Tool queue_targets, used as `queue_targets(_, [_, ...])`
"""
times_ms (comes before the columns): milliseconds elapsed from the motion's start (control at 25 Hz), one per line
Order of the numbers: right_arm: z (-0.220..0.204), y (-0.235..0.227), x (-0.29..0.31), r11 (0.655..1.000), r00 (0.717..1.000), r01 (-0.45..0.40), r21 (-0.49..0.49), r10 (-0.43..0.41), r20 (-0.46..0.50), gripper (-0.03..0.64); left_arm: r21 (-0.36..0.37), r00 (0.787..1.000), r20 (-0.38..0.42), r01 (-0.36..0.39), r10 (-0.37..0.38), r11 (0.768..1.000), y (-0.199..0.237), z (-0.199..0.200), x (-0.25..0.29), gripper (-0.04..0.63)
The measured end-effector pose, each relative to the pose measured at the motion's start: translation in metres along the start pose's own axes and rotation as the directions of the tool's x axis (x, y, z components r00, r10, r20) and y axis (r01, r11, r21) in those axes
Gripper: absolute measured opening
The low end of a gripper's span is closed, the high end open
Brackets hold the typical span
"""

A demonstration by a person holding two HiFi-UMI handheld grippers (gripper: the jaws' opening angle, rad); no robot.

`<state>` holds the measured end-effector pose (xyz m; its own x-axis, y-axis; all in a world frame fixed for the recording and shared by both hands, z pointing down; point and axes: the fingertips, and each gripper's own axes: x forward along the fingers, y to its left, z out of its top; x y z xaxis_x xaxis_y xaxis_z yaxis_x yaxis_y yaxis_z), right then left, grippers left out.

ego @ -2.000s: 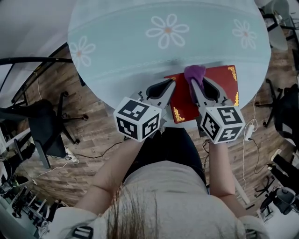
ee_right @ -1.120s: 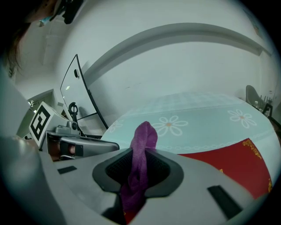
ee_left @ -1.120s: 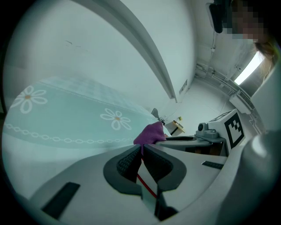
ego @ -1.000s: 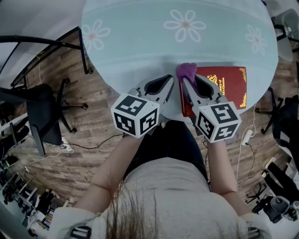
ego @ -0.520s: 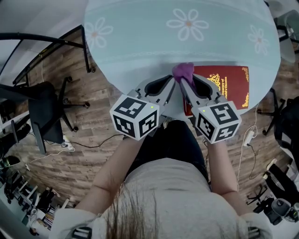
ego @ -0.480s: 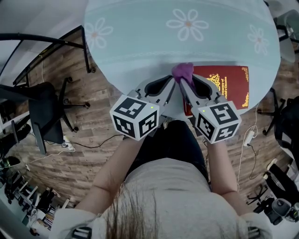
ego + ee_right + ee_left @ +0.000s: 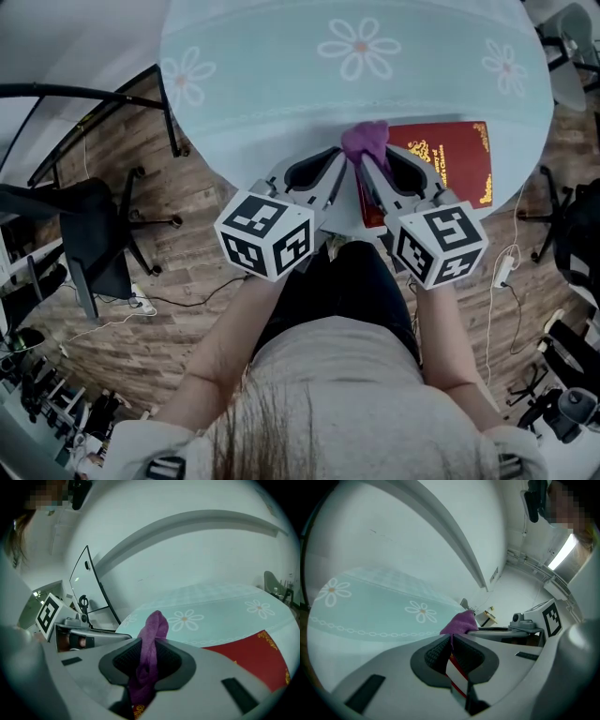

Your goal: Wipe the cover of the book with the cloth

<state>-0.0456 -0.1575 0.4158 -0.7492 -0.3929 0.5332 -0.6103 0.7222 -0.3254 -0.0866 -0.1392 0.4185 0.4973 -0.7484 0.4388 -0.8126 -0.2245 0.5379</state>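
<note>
Clamping a purple cloth (image 7: 366, 141), the right gripper (image 7: 364, 165) has its jaws pinched on the fabric. In the right gripper view the cloth (image 7: 154, 625) runs up between the two dark ribbed pads (image 7: 127, 660) as a bunched strip and pokes out above the tips of the right gripper (image 7: 151, 649). The wad sits at the left end of a red book (image 7: 445, 159) with gold corner ornaments. The book lies flat, cover up, at the near right edge of a round table under a pale teal tablecloth (image 7: 272, 103) printed with white daisies (image 7: 356, 47). From the right gripper view, the red cover (image 7: 248, 660) stretches away to the right of the jaws.

Just to the left, the left gripper (image 7: 337, 161) lies beside the right one, and its tips reach the cloth. In its own view the left gripper (image 7: 451, 641) has its jaws pressed together, pad against pad. The cloth (image 7: 461, 622) rises right at their tips, and I cannot tell whether an edge of it is caught there.

Each gripper's marker cube (image 7: 264, 234) (image 7: 441, 246) sits toward the person, over the lap. A black office chair (image 7: 89, 234) stands on the wood floor (image 7: 187, 272) to the left of the table.
</note>
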Motion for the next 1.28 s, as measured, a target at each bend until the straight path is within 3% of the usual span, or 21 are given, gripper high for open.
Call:
queue_targets(680, [0.013,-0.049,-0.074,0.987,0.981,0.153,0.052,-0.158,0.115,0.092,0.091,0.993,-0.040,0.117,-0.114,0.989,-0.061,0.004,0.034,0.032])
queue_targets(1280, [0.004,-0.130,-0.146,0.941,0.931,0.310,0.138,-0.329,0.156,0.092,0.176,0.959,-0.130,0.271,-0.250,0.946,-0.142,-0.002,0.099,0.032])
